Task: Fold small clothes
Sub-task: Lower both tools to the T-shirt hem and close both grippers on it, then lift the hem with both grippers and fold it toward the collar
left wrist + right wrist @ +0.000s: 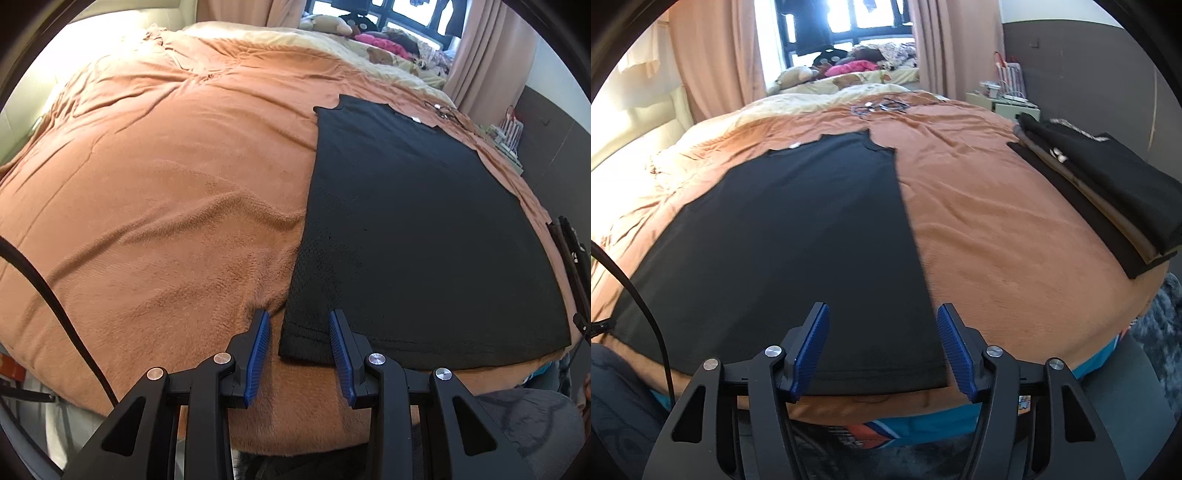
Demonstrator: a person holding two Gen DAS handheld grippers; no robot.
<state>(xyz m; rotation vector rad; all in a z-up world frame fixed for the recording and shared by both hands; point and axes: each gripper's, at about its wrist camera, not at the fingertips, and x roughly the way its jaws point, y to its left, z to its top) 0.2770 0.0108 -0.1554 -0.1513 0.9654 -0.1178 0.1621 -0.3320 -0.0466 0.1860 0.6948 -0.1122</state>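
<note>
down low, the left tongs (300, 317) and right tongs (882, 312) each straddle a near corner of the black shirt (417, 229), released, gripping nothing; the shirt lies flat on the bed's orange blanket (166, 177).
</note>
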